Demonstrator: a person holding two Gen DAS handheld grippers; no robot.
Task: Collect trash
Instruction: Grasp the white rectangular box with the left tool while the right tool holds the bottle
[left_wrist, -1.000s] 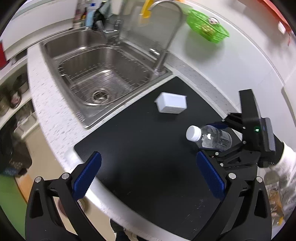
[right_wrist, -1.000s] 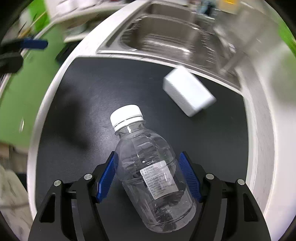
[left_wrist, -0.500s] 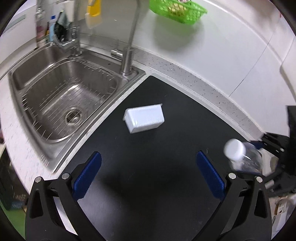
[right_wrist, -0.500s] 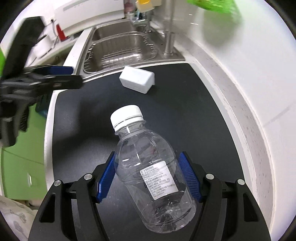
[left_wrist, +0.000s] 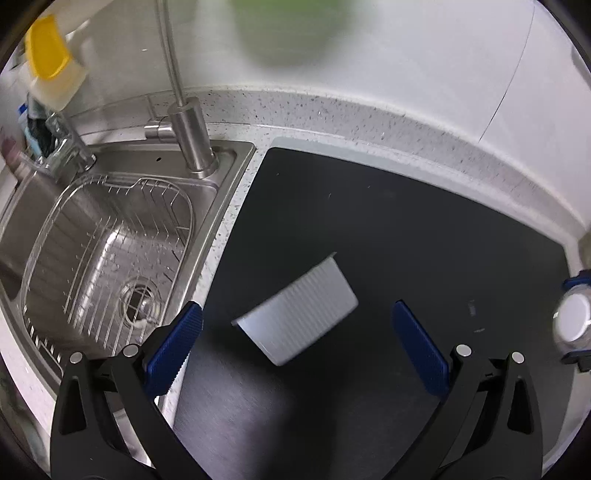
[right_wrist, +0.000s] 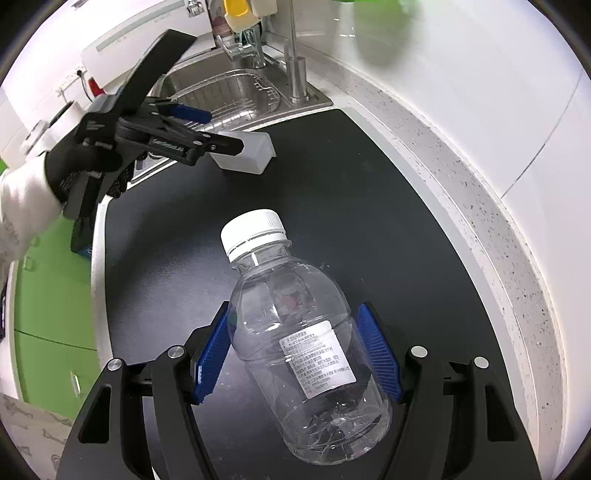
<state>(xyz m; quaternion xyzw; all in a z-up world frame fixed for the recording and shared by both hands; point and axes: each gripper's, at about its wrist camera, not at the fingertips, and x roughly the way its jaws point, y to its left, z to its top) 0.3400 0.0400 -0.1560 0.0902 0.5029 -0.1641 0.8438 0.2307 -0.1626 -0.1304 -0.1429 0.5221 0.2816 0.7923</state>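
Right hand-held gripper (right_wrist: 295, 358) clamps a clear plastic bottle with white cap and paper label (right_wrist: 299, 354) between its blue pads, cap pointing forward, above the black mat (right_wrist: 332, 184) on the speckled white counter (right_wrist: 480, 206). Left hand-held gripper (left_wrist: 295, 341) spread wide, nothing in it. White ribbed rectangular plastic box (left_wrist: 301, 314) lies on the mat between the spread fingers, just ahead, near the mat's sink-side edge. Stainless steel sink (left_wrist: 103, 236) borders the mat's left edge.
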